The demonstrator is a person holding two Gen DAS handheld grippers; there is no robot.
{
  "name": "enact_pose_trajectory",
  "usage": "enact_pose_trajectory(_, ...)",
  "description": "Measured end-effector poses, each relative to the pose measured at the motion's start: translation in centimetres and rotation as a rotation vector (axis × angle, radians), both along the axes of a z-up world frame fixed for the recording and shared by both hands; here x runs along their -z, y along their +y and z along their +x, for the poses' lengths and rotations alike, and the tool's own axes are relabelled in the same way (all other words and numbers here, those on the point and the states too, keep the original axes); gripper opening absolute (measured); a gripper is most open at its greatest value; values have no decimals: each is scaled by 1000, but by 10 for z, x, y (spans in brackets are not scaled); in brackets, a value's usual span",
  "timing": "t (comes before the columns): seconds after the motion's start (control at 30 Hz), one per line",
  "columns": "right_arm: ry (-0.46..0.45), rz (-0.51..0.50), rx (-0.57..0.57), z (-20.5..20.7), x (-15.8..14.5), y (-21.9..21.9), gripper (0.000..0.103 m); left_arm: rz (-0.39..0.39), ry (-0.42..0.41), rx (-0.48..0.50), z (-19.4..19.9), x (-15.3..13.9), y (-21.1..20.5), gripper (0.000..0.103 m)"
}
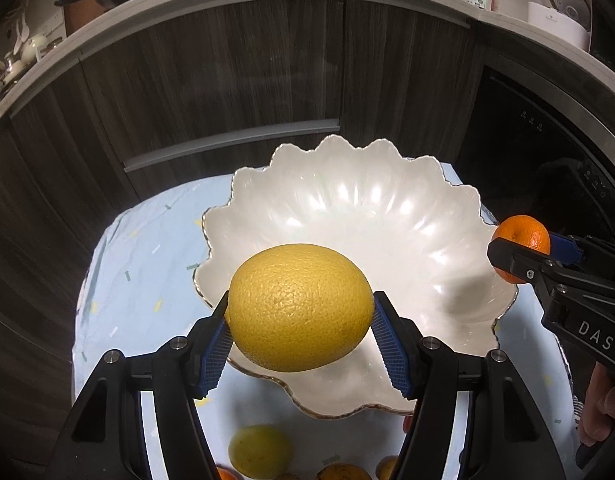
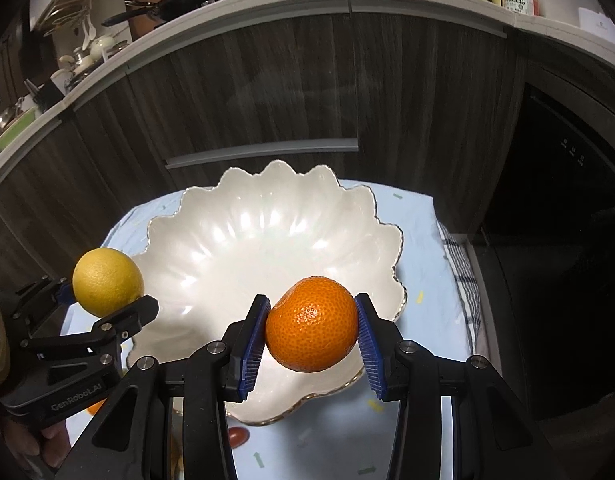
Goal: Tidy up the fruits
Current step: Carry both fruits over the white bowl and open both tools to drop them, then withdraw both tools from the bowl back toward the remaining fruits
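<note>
A large yellow citrus fruit (image 1: pixel 299 306) is clamped between the blue pads of my left gripper (image 1: pixel 301 328), held over the near rim of a white scalloped bowl (image 1: pixel 387 208). My right gripper (image 2: pixel 312 330) is shut on an orange mandarin (image 2: pixel 311 324), also hanging over the bowl's (image 2: pixel 235 248) near edge. In the left wrist view the right gripper (image 1: pixel 521 254) and its mandarin (image 1: pixel 523 240) show at the bowl's right rim. From the right wrist, the left gripper (image 2: pixel 103 300) with the yellow fruit (image 2: pixel 107 280) sits at the bowl's left rim. Nothing lies in the bowl.
The bowl rests on a small table with a light blue cloth (image 1: pixel 147 272). More fruit lies on the cloth below my left gripper: a yellow one (image 1: pixel 259 450) and orange ones (image 1: pixel 343 472). A dark red fruit (image 2: pixel 237 436) lies near the bowl. Dark wood cabinets (image 1: pixel 227 80) stand behind.
</note>
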State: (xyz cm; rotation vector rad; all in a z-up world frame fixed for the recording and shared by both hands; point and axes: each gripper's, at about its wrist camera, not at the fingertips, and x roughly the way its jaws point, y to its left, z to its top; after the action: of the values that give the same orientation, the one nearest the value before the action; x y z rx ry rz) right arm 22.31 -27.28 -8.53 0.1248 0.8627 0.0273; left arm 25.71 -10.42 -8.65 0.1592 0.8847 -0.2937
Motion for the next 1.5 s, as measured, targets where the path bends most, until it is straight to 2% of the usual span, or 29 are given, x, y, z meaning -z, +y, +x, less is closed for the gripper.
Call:
enact_pose_trajectory(0.4, 37, -1, 0, 4, 9, 1, 45, 57, 57, 15, 2, 13, -6, 65)
enact_pose_trajectory(0.47, 38, -5, 2, 5, 8, 1, 46, 66, 62, 18, 1, 15, -6, 69)
enact_pose_trajectory(0.57, 16, -18, 11, 3, 5, 1, 59, 78, 26, 10, -3, 10, -6, 86)
enact_pose_trajectory(0.6, 8, -21, 15, 2, 3, 1, 63, 74, 22, 8, -3, 9, -5, 86)
enact_pose_trajectory(0.77, -16, -37, 17, -1, -6, 3, 63, 66, 17, -16, -1, 1, 1, 87)
enact_pose_trajectory(0.9, -39, -48, 32, -6, -13, 4, 71, 57, 9, -40, -2, -6, 7, 91)
enact_pose_trajectory(1.5, -75, -31, 37, -38, -38, 9, 72, 40, -32, -59, -35, -34, 23, 92)
